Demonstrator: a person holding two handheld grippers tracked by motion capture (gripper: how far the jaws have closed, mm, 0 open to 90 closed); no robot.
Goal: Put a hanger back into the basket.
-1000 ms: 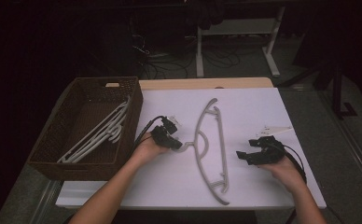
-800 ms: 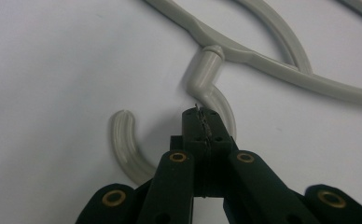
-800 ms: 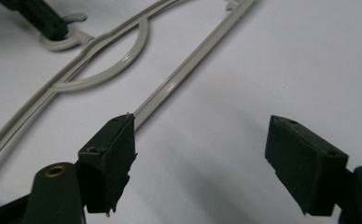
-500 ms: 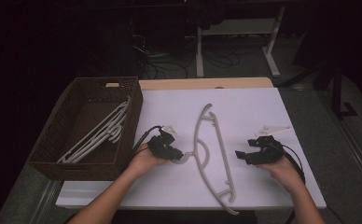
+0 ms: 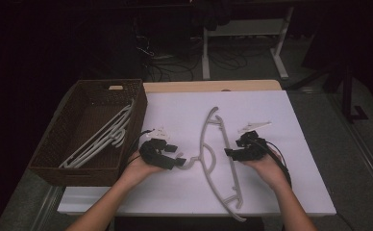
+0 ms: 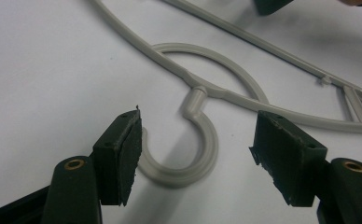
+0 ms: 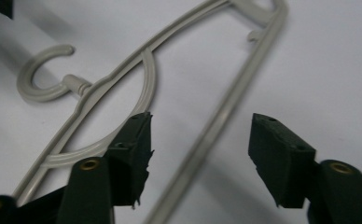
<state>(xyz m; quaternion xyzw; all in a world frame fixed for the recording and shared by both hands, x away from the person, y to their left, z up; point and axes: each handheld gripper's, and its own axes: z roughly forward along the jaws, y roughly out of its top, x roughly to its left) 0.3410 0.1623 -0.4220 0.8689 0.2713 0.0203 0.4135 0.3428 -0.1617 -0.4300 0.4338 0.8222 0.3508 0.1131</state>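
Note:
A grey plastic hanger [image 5: 203, 144] lies flat on the white table top [image 5: 280, 192], its hook pointing left. My left gripper [image 5: 179, 162] is at the hook; its jaws have just been opening. In the left gripper view the hook [image 6: 207, 144] lies between the open pads of my left gripper [image 6: 195, 140], with the right pad well clear of it. My right gripper [image 5: 230, 154] is at the hanger's straight bar. Its jaws have just been closing, and the bar [image 7: 226, 107] runs between the pads of my right gripper [image 7: 200, 126] without touching either.
A brown wicker basket [image 5: 55, 159] stands at the table's left and holds several pale hangers [image 5: 103, 137]. A small white piece [image 5: 254, 126] lies just beyond my right gripper. Table legs and cables stand on the dark floor beyond.
The hanger slid a little toward the near edge. My left jaws opened off the hook. My right hand moved left until its jaws straddle the bar, and they narrowed.

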